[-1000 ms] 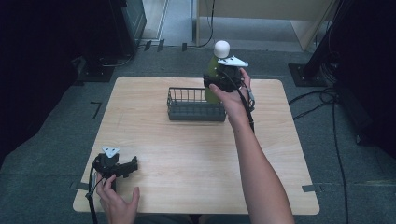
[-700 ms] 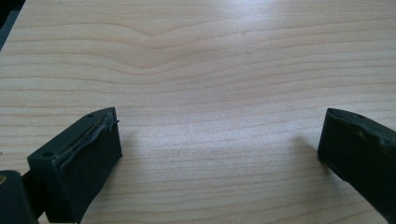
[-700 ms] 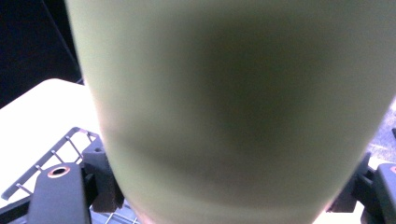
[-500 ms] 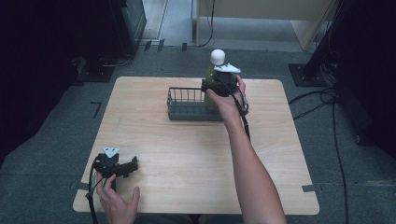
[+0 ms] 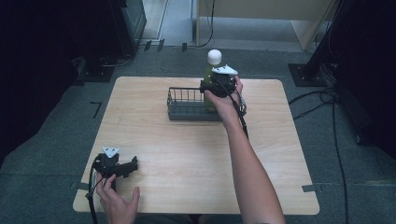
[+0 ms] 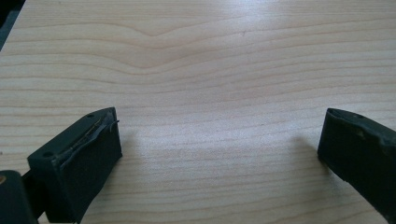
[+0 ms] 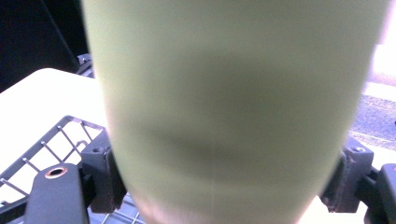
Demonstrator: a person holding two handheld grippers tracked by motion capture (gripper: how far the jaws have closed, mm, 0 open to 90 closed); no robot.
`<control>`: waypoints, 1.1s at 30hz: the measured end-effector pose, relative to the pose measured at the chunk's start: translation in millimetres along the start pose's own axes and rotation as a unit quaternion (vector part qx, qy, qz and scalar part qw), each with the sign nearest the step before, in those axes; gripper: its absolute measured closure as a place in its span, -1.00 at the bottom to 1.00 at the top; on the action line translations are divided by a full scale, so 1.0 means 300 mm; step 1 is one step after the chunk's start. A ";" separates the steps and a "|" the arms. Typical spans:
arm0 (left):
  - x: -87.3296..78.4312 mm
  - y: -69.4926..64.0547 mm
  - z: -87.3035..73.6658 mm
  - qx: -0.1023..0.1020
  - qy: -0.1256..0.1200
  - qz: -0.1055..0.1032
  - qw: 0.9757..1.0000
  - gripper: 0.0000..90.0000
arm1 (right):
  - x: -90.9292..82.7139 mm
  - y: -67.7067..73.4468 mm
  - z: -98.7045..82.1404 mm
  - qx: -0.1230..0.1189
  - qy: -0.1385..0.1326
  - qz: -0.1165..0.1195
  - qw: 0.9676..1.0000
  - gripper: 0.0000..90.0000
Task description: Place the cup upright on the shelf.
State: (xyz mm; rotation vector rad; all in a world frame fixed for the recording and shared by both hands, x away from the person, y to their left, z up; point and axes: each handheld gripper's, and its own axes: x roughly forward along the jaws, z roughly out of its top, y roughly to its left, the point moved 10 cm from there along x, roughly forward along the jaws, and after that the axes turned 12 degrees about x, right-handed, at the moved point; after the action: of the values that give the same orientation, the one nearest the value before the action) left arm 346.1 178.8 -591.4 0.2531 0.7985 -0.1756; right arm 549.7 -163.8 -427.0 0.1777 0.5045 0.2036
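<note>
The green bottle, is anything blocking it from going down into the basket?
Nothing visible. The right claw holds the green bottle upright at the right end of the wire basket, and what shows of the inside looks empty.

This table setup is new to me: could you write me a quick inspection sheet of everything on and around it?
Surface: pale wooden table, wood grain plain in the left gripper view.
Job's things: green bottle with a white cap, upright at the right end of a dark wire basket; whether it touches the basket floor cannot be told.
Clutter: nothing seen.
Grippers: right tool shut on the bottle, jaws pressed on both its sides; left tool open, resting on the table near the front left corner, a hand beside it.
Cables: one trails from each tool; more lie on the floor at right.
Surroundings: grey carpet, dark equipment left and right, wooden furniture behind.
</note>
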 end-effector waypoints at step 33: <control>0.000 0.000 0.000 -0.001 0.000 0.000 1.000 -1.00 | -0.161 -0.032 -0.031 0.019 0.021 0.057 0.998 -0.87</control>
State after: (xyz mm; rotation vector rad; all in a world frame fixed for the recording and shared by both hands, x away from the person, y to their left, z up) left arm 346.2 178.7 -591.3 0.2516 0.7983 -0.1760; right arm 505.2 -183.3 -414.8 0.2402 0.5414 0.3092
